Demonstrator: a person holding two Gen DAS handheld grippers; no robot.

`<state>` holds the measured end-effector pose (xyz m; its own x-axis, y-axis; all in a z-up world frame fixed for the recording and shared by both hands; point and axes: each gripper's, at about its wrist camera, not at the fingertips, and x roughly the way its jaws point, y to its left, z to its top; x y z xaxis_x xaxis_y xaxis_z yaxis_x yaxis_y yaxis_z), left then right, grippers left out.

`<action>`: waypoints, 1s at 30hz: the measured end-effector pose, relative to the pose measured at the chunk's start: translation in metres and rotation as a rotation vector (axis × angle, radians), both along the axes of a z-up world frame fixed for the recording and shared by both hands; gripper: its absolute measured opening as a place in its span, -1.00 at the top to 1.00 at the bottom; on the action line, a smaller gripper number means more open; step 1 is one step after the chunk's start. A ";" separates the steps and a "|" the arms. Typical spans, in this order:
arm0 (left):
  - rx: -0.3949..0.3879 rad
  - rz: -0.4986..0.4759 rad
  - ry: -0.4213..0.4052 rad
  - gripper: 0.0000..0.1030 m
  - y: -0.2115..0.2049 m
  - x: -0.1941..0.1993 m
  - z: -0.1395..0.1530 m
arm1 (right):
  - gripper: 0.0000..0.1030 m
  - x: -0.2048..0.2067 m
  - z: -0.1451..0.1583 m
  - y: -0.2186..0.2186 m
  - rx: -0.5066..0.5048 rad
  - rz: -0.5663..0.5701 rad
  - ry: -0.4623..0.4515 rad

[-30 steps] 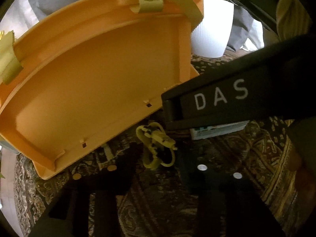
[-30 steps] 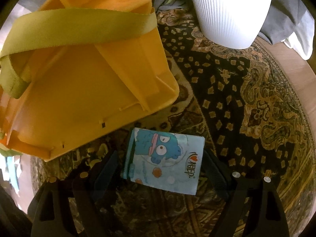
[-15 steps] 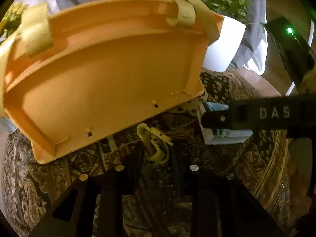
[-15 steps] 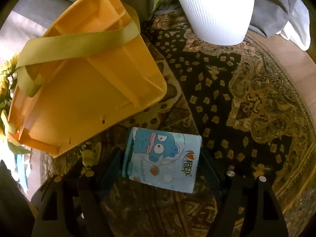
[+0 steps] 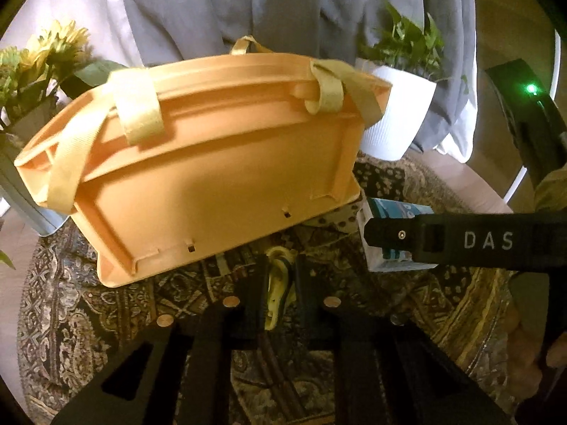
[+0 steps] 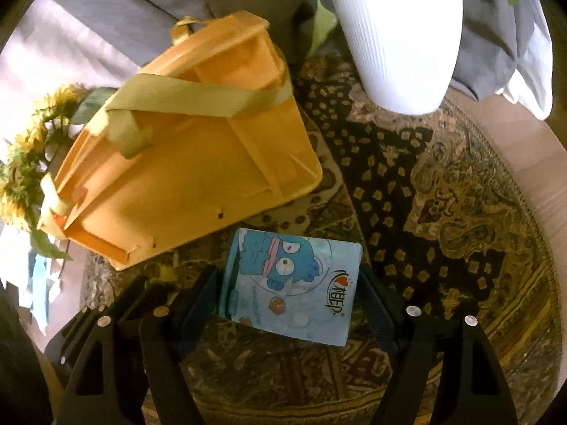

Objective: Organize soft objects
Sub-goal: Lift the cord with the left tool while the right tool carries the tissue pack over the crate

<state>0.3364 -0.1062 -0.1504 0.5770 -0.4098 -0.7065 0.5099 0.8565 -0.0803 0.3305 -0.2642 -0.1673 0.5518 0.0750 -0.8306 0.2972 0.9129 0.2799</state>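
Observation:
An orange plastic basket (image 5: 212,184) with olive-yellow straps stands on the patterned rug; it also shows in the right wrist view (image 6: 184,184). My left gripper (image 5: 280,290) is shut on a small yellow soft toy (image 5: 278,283) and holds it in front of the basket. My right gripper (image 6: 288,301) is shut on a light blue tissue pack (image 6: 294,283) with a blue cartoon face, held above the rug to the right of the basket. The pack (image 5: 393,212) and the right gripper's finger marked DAS (image 5: 478,244) show in the left wrist view.
A white ribbed plant pot (image 6: 400,42) stands behind and right of the basket, also in the left wrist view (image 5: 397,117). Yellow flowers (image 5: 39,60) stand at the left. Grey cloth (image 5: 283,7) hangs behind. The round rug (image 6: 460,212) lies on a pale floor.
Both grippers have risen and pulled back from the basket. The left gripper has closed on the yellow toy and lifted it. The right gripper has lifted the tissue pack.

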 end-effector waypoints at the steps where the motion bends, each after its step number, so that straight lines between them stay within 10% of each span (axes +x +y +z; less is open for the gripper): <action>1: -0.004 0.003 -0.002 0.70 -0.001 0.000 0.001 | -0.51 -0.001 0.002 0.001 -0.002 0.004 -0.006; 12: -0.024 0.007 -0.019 0.70 0.006 -0.009 0.008 | -0.51 -0.006 0.017 0.007 -0.019 0.010 -0.044; 30: -0.125 0.130 -0.229 0.70 0.042 -0.042 0.098 | -0.51 -0.030 0.096 0.037 -0.083 0.099 -0.293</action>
